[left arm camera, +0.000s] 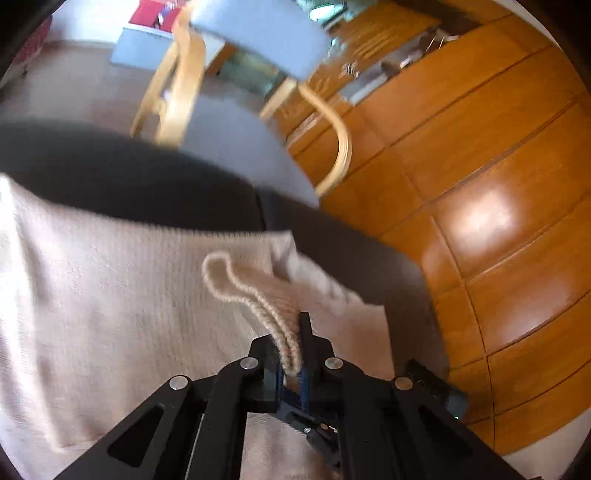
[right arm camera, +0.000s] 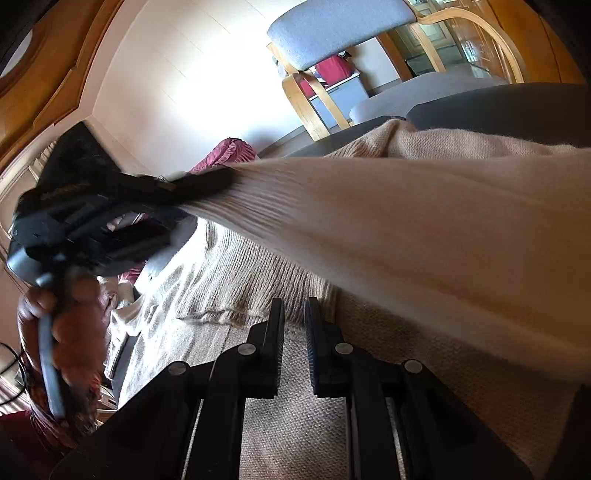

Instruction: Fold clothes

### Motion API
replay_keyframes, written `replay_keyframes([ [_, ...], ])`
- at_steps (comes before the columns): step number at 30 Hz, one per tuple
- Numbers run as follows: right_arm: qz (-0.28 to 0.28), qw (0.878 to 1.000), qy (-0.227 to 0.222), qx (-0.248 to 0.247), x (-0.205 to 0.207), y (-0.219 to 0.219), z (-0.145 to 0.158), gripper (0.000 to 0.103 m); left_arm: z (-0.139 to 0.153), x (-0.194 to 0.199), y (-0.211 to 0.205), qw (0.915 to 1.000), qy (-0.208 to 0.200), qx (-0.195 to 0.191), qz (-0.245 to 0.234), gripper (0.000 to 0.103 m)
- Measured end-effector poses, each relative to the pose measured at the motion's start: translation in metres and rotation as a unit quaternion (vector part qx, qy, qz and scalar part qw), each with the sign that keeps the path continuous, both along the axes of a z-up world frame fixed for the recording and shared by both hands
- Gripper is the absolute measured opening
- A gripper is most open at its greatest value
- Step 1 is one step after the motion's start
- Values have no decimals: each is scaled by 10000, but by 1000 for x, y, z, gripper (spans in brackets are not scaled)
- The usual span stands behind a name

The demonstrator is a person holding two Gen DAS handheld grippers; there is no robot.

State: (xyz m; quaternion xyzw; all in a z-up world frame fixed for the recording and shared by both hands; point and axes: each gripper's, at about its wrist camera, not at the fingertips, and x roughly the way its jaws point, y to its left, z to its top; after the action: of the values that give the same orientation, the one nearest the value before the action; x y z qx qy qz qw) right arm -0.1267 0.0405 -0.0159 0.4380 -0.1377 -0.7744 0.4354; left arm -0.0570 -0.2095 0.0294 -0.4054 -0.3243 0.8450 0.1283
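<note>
Sweater: a beige knit sweater lies spread over a dark grey cushioned surface, apparently a sofa or seat; one part is lifted and stretched taut across the right wrist view.
Held part: a ribbed, rolled edge, likely a cuff or hem, runs straight into the left gripper.
Left fingers: clamped on that ribbed edge, knit pinched between them.
Right gripper: fingers a little apart with nothing between them, low over the flat knit.
Step, as I judge it: a fold in progress, the lifted part being carried across the body of the sweater.
Doing it well: keep the pinch deep on the rib so the loose knit does not slip; keep the stretched span even so no slack bunches underneath; the free gripper could pin the flat layer at the fold line.
Left hand pose: a hand grips the handle from below, tool raised and angled, blurred with motion.
Surroundings: wooden chair with grey pads, tiled floor.
</note>
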Motion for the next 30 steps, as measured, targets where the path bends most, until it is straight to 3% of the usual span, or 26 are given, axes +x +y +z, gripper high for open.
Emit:
replay_keyframes([
  [7,-12,10000,22,37,0,-3,0,12,14,53,-60,9962,437,-369,663,4],
  [12,-18,10000,35,55,0,-3,-1,12,-6,88,-93,9898,478,-677,1162,4],
  [18,-28,9999,51,96,1,-6,-1,12,-32,113,-120,9840,342,-730,1587,5],
  [25,-48,9999,72,141,0,-5,0,12,-57,132,-137,9801,477,-565,1842,5],
  [30,-239,9929,722,911,21,-2,21,12,-72,140,-141,9819,641,-350,1745,5],
])
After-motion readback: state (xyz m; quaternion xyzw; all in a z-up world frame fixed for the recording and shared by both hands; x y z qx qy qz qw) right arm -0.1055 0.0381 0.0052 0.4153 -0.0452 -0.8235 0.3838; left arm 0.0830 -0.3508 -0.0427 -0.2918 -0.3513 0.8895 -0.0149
